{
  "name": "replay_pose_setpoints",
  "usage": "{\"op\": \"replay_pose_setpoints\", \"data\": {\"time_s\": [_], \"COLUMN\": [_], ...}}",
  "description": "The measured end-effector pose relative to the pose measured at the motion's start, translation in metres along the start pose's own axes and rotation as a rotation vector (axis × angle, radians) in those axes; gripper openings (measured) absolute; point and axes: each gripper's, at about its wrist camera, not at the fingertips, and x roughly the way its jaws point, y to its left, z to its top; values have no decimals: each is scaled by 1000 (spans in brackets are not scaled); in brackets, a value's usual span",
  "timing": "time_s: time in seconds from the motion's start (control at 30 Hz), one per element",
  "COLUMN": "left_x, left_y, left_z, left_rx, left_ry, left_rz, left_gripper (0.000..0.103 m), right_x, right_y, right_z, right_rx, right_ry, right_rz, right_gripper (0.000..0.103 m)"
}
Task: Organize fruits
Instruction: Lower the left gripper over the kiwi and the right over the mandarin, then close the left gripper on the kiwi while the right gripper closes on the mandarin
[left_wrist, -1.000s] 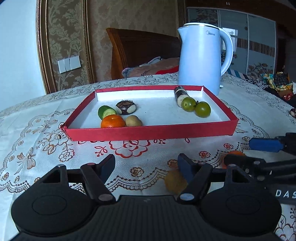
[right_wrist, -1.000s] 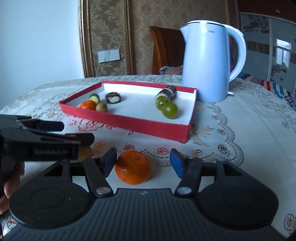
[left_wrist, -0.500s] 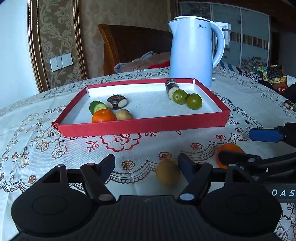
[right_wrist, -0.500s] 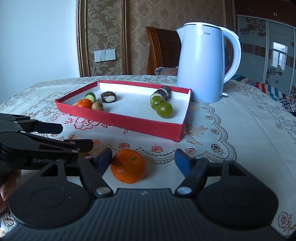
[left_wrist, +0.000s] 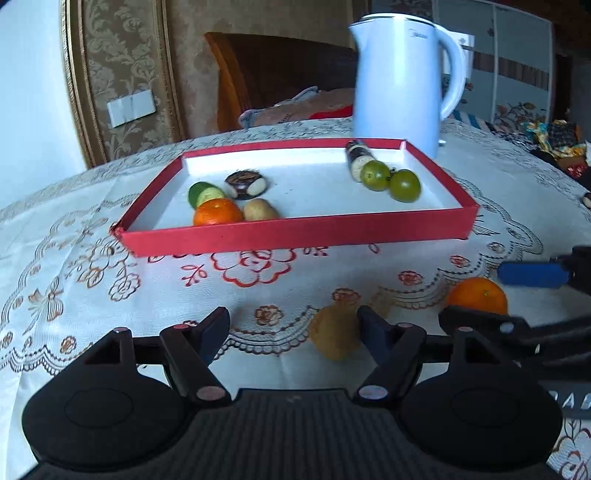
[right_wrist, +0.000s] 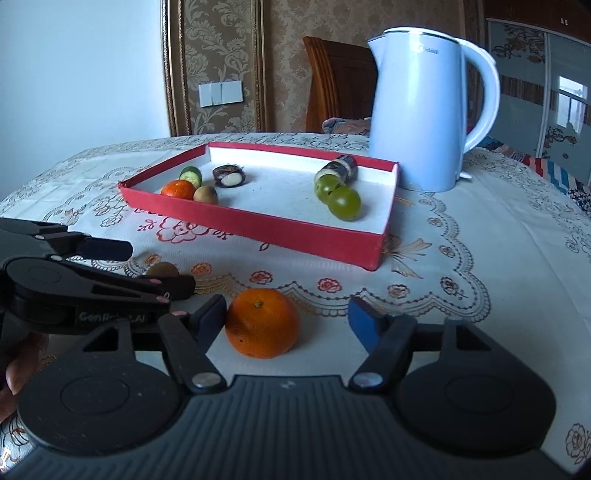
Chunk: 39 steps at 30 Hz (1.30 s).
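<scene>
Two fruits still sit on the cloth near our red tray (left_wrist: 295, 232): our left gripper (left_wrist: 291, 326) waits open around the kiwi (left_wrist: 334, 338), and our right gripper (right_wrist: 286, 314) is closing loosely around the orange (right_wrist: 262, 323).

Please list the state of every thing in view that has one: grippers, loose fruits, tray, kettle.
Left gripper: open, brown fruit against its right finger, not clamped.
Right gripper: closing, orange between, far pad apart.
Red tray: uncovered, fruits inside.
Kettle: upright, lid shut.
</scene>
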Motion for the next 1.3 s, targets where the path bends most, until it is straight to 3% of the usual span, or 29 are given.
{"op": "replay_pose_setpoints", "data": {"time_s": [0.3, 0.6, 0.73, 0.93, 1.3], "left_x": [0, 0, -2, -3, -3], "left_y": [-1, 0, -1, 1, 5], "left_z": [0, 0, 1, 1, 2], "left_rx": [4, 6, 9, -6, -28], "left_ry": [-3, -4, -14, -14, -16], "left_rz": [1, -7, -9, -8, 0], "left_gripper": [69, 61, 38, 28, 28], "right_x": [7, 8, 8, 8, 9], "right_y": [8, 12, 10, 1, -6], "right_z": [2, 2, 2, 3, 5], "right_rx": [-33, -38, -19, 36, 75], "right_ry": [30, 26, 24, 22, 9], "right_rz": [29, 25, 31, 12, -7], "right_gripper": [40, 40, 40, 40, 40]}}
